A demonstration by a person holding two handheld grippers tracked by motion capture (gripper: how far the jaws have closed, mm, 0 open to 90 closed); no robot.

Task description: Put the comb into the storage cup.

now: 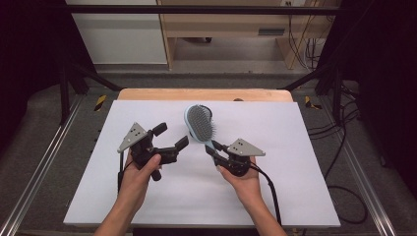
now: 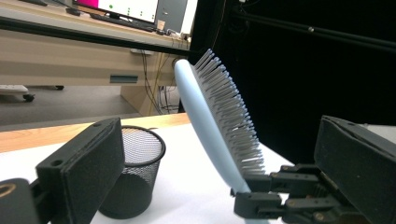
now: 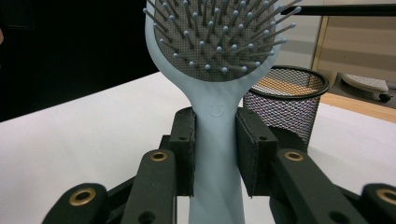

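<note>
Right hand-held gripper (image 1: 212, 149) clamps the hairbrush (image 1: 200, 123) handle, head rising beyond it.

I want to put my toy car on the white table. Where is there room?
The near edge of the white table is bare, between the two forearms and outside each. The far left corner is bare too. It is crowded mid-table: the hairbrush held by the right gripper, the mesh cup behind it, and the left gripper.

The brush (image 3: 215, 121) was pale blue, its grey pad dotted with fine holes and set with grey bristles tipped pale blue. The cup (image 3: 286, 107) was black wire mesh. The tabletop (image 1: 275, 196) was white, edged in light wood at the far side. Both grippers' jaws were black, with brass-coloured rivets.
</note>
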